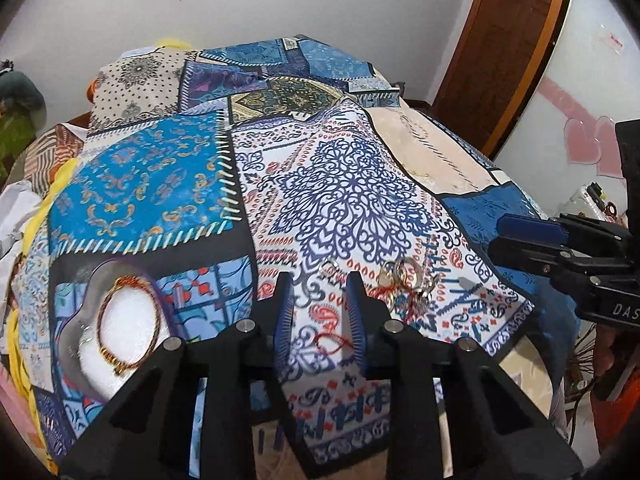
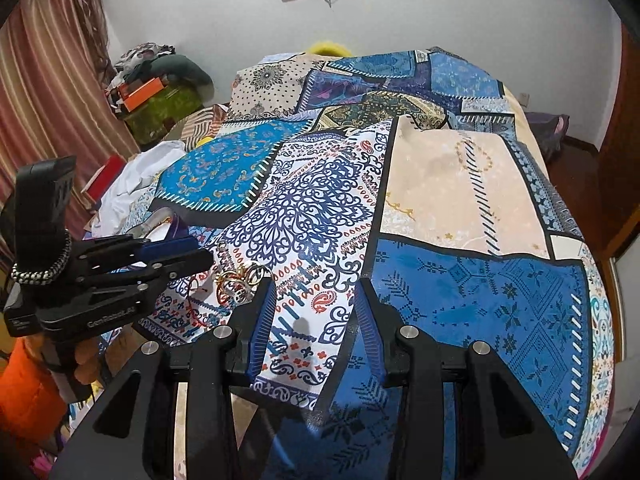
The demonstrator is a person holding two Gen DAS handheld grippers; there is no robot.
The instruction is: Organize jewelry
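Note:
A pile of gold rings and earrings with red thread (image 1: 406,282) lies on the patterned bedspread, just right of my left gripper (image 1: 319,284), which is open and empty. A red thread loop (image 1: 332,340) lies between its fingers. An open jewelry case (image 1: 100,280) with a white cushion holds a red-and-gold bracelet (image 1: 128,320) at the left. My right gripper (image 2: 316,286) is open and empty over the bedspread, right of the pile in the right wrist view (image 2: 236,284). The left gripper (image 2: 176,252) shows there at the left.
The patchwork bedspread (image 1: 340,184) covers a bed. Clothes and boxes (image 2: 152,80) are piled at the far left by a striped curtain. A wooden door (image 1: 500,40) stands at the right. The bed's front edge is just below the jewelry.

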